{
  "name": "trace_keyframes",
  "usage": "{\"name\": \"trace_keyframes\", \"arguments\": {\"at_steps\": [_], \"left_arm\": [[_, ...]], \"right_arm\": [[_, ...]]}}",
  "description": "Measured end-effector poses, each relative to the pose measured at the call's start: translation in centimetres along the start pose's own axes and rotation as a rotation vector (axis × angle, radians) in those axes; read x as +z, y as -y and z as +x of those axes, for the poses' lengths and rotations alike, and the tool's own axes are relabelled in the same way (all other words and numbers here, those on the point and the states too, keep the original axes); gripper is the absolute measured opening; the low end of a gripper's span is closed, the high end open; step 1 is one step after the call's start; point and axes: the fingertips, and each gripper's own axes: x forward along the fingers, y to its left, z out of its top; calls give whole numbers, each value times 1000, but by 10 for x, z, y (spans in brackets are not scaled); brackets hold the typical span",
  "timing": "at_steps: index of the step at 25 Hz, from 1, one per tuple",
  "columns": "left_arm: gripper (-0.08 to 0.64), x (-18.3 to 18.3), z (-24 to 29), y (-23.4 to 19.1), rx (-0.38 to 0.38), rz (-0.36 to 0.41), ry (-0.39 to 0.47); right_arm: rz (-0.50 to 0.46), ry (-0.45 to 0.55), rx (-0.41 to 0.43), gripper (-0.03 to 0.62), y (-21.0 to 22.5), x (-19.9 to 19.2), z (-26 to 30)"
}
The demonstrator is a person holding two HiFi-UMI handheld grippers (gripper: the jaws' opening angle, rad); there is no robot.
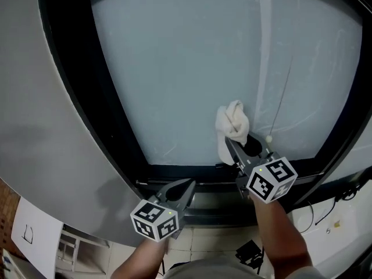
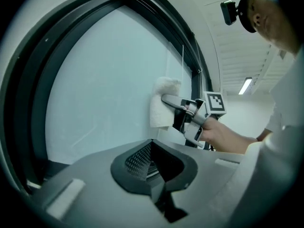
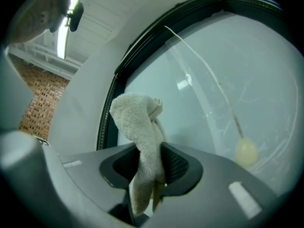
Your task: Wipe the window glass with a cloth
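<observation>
Right gripper (image 1: pixel 233 146) clamped soft, light terry cloth (image 1: pixel 232 124) mid-bunch, wad at lower window glass (image 1: pixel 192 68), near cord bead (image 3: pixel 246 152). Limp fabric likely needed firm pinch across folds. Left gripper (image 2: pixel 153 161) closed, empty, beside lower frame.

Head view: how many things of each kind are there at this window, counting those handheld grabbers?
grippers: 2, the left gripper and the right gripper
cloth: 1
window glass: 1
pull cord: 1
Total: 5
</observation>
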Motion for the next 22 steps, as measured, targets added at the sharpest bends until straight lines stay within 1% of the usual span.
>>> {"name": "trace_keyframes", "arguments": {"at_steps": [3, 5, 11, 14, 19, 22], "left_arm": [[17, 7, -9, -18, 12, -11, 22], [17, 10, -17, -25, 14, -13, 35], [17, 0, -37, -16, -45, 9, 22], [17, -3, -53, -15, -35, 12, 35], [17, 7, -81, -23, 12, 16, 75], [17, -1, -95, -22, -15, 45, 61]], "right_arm": [[12, -9, 14, 118, -25, -8, -10], [31, -31, 21, 118, -39, -20, -19], [78, -116, 5, 118, -71, -68, -52], [111, -135, -5, 118, -81, -82, -73], [92, -149, -33, 118, -88, -89, -103], [75, -165, -49, 118, -92, -96, -123]]}}
